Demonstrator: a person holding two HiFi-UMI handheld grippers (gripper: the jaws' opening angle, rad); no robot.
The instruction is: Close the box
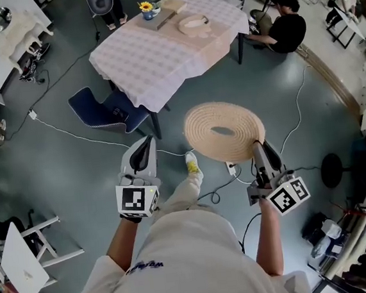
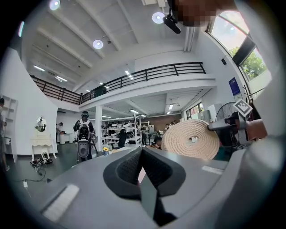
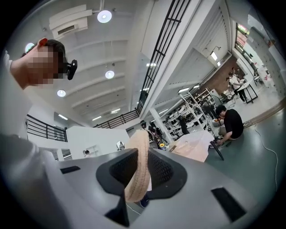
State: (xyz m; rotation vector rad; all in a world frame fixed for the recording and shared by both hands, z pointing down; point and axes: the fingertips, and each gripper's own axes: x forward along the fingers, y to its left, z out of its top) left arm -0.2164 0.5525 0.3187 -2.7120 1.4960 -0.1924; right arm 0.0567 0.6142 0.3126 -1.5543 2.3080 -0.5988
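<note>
A round woven rope lid (image 1: 200, 125) with a hole in its middle hangs in the air over the floor. My right gripper (image 1: 258, 147) is shut on its near rim. In the right gripper view the lid (image 3: 138, 174) stands edge-on between the jaws. My left gripper (image 1: 145, 143) is held to the left of the lid, shut with nothing in it. From the left gripper view the lid (image 2: 190, 139) shows flat-on at the right. The matching round woven box (image 1: 194, 24) sits on the cloth-covered table (image 1: 162, 61) ahead, well beyond both grippers.
On the table also stand a small vase of flowers (image 1: 147, 9) and a flat board (image 1: 169, 12). A blue chair (image 1: 105, 111) lies by the table's near corner. A person in black (image 1: 287, 29) sits at the table's right. Cables run over the floor (image 1: 72, 131).
</note>
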